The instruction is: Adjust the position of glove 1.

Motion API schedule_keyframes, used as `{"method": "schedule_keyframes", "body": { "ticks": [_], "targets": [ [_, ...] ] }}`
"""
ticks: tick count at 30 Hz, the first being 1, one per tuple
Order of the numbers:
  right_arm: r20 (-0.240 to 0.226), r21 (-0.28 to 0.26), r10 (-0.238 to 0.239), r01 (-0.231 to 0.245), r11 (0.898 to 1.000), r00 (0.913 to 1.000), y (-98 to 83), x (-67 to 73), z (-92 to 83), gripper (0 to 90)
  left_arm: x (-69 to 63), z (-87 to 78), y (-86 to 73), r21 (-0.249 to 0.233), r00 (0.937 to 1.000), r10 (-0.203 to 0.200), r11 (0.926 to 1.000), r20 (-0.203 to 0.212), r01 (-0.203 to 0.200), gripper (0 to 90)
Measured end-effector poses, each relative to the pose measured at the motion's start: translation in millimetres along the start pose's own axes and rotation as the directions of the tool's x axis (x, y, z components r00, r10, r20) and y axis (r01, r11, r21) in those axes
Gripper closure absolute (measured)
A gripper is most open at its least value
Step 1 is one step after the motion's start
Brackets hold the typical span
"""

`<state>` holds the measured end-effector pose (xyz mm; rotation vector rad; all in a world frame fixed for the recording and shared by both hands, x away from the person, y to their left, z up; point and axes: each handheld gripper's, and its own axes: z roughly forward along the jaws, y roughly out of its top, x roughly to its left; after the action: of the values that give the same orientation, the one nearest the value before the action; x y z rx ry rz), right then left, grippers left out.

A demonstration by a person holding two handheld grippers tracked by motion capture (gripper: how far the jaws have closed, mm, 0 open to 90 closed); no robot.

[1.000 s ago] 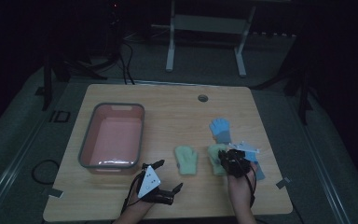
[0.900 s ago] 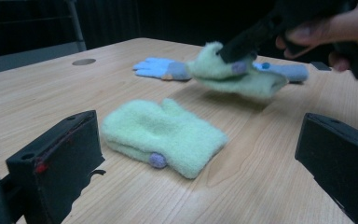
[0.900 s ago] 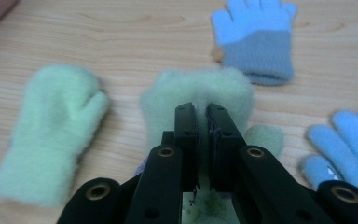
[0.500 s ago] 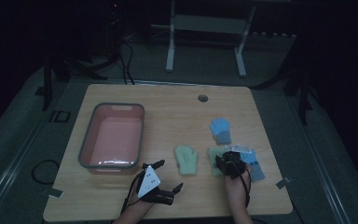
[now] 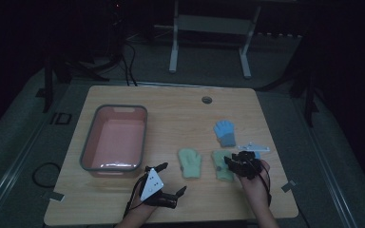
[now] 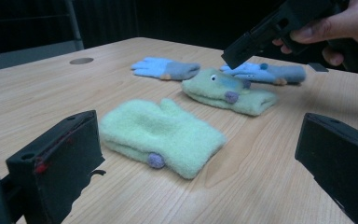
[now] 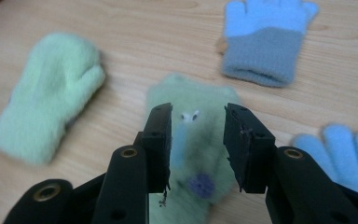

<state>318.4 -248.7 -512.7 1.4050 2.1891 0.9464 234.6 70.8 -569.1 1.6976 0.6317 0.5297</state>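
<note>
**Inspector:** Green fleece, two mittens. The plain green mitten [image 5: 190,163] lies near the tabletop's front edge; the green mitten with a face [image 7: 189,140] lies just to its right, flat, cuff toward the person.

**Assistant:** And the right tool [image 7: 197,144]?

**Inspector:** Poised over the faced mitten, jaws partly apart and just been opening, astride its middle. No pad presses the fleece. I judge it is lining up for a pinch.

**Assistant:** The left tool [image 5: 167,179]?

**Inspector:** Jaws wide, holding nothing, low at the front edge, aimed at the plain mitten; likely waiting.

**Assistant:** Anything else?

**Inspector:** Two blue gloves [image 5: 224,132] toward the right edge, and a pink basin [image 5: 115,167] on the left, a probable destination.
</note>
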Motion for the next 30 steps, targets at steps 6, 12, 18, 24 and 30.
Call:
{"method": "schedule_keyframes", "body": {
  "ticks": [6, 12, 18, 24, 30],
  "targets": [
    [-0.103, 0.014, -0.089, 0.091, 0.996, 0.9906, 4.2, -8.4, -3.2, 61.9, 0.2, 0.0, -0.1, -0.001, 1.0000, -0.003, 1.0000, 0.001, 0.003, 0.7],
    [-0.149, 0.066, -0.125, 0.136, 0.988, 0.9808, -2.1, -10.0, 10.5, 65.0, -0.2, -0.3, -0.1, -0.002, 1.0000, 0.001, 1.0000, -0.001, -0.001, 0.7],
    [-0.113, 0.068, -0.137, 0.145, 0.987, 0.9841, -7.7, -9.1, 24.0, 61.3, 0.0, -0.3, -0.1, -0.002, 1.0000, 0.001, 1.0000, 0.000, -0.001, 0.7],
    [-0.084, 0.066, -0.161, 0.167, 0.984, 0.9834, -13.6, -5.0, 30.1, 77.1, 0.0, -0.3, -0.2, -0.003, 1.0000, 0.000, 1.0000, 0.000, 0.000, 0.7],
    [-0.033, 0.064, -0.137, 0.139, 0.988, 0.9900, -11.4, 0.8, 28.4, 84.4, -0.1, -0.4, -0.2, -0.004, 1.0000, 0.000, 1.0000, -0.002, 0.000, 0.7]
  ]
}}
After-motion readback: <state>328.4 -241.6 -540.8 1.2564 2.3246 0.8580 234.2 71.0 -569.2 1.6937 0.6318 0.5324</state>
